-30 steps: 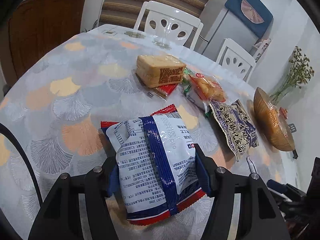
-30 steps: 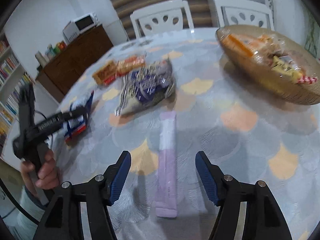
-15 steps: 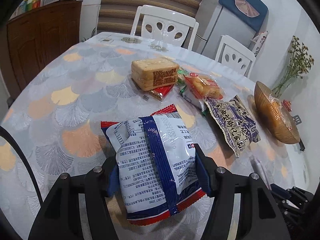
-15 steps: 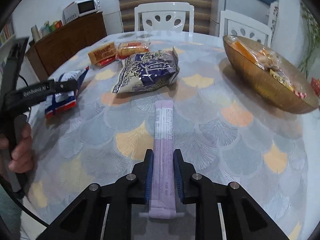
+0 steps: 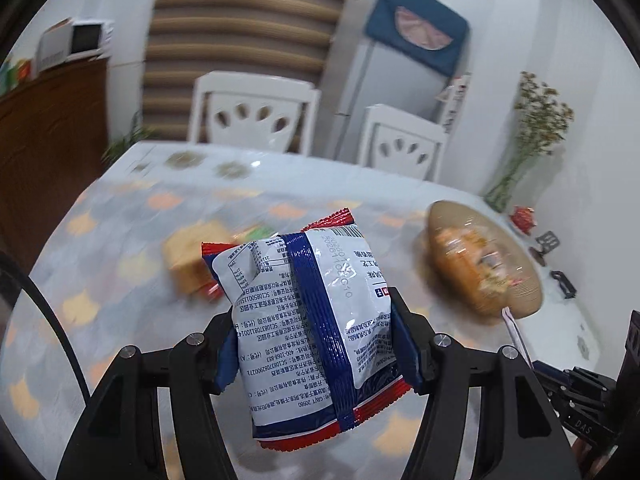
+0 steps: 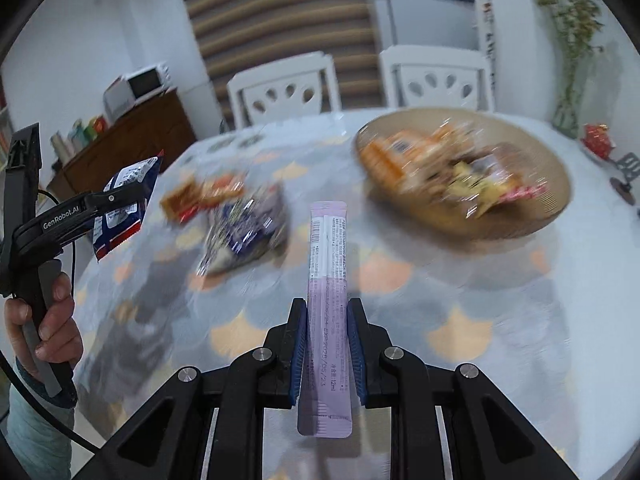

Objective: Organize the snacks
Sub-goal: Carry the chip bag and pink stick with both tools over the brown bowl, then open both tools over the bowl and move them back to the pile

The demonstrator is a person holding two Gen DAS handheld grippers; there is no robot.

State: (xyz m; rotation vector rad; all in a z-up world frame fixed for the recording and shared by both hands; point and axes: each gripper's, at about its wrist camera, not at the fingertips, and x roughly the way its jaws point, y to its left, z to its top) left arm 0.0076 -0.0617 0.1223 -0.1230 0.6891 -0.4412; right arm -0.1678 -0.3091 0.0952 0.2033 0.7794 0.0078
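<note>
We hold two snacks clear of the bench [image 6: 460, 320], both on the near side of the shallow woven wooden bowl [image 6: 552, 216] that already carries blurred packets. The left gripper [image 5: 316, 344] has its jaws pressed on the sides of a puffy white plastic snack bag with a blue seam and red crimped ends [image 5: 312, 312], up in the air to the left of the bowl. We judge this bag light and air-filled, soft enough to dent under the pads and slick on its film, with contents that may crush; the mid-body hold on both flanks looks right, and a harder squeeze would risk popping it. Its back panel carries dense Chinese print, "GB/T 20980", "400-1068-883" and a stamped date too faint for us to read in full.

The right gripper [image 6: 327, 354] has its jaws closed tight on a long thin lilac foil sachet stick [image 6: 328, 264], whose free end points toward the bowl. We judge it very light, limp along its length and slippery, so it could droop or slide out; the grip sits on its lower half. We read "EXP:2028/05/23" and "12ml" on it, plus a barcode near the top. The left tool's body reads "GenRobot.AI"; the right tool's shows "DAS".
</note>
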